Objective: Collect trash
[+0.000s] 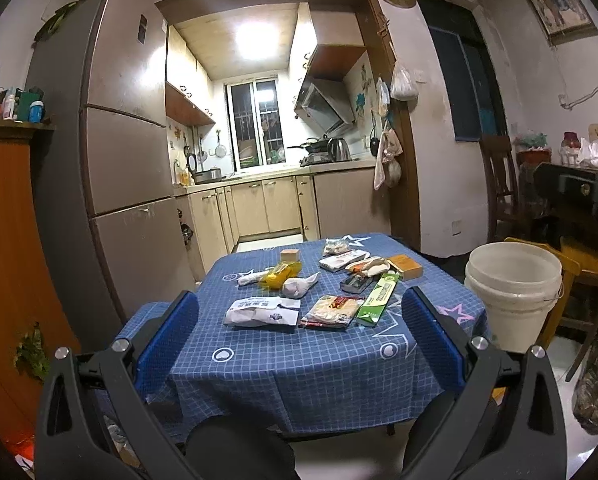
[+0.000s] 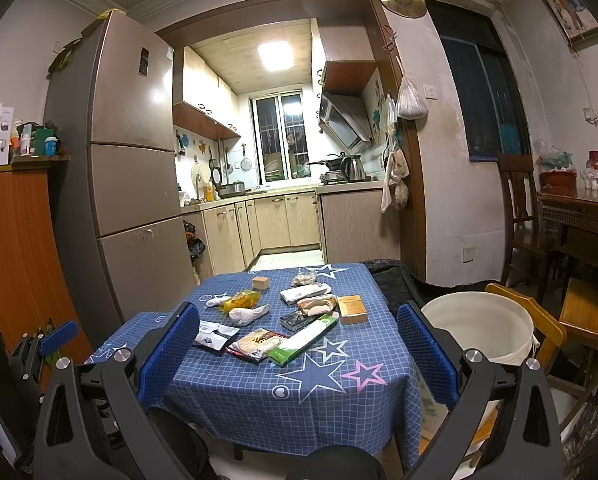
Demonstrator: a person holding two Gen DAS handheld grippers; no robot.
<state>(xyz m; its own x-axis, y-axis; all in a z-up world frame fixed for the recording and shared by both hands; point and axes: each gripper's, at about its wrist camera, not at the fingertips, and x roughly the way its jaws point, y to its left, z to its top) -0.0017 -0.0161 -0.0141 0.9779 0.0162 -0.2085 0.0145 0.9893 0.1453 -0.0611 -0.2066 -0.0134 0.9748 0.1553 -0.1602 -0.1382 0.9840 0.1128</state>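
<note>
Small table [image 1: 299, 364] under a blue checked cloth, seen from its near edge. Left gripper [image 1: 299, 320] and right gripper [image 2: 297, 344]: both held short of the table, jaws spread wide, nothing between them. Trash lies scattered over the middle of the cloth: white pouch [image 1: 261, 311], snack packet [image 1: 331, 312] touching a green carton [image 1: 379, 296], yellow wrapper [image 1: 279, 276], crumpled tissue [image 1: 299, 285], small brown box [image 1: 405, 266]. White bucket [image 1: 513, 292] stands just beside the table's right edge. Fridge [image 2: 131, 132] behind at left.
</note>
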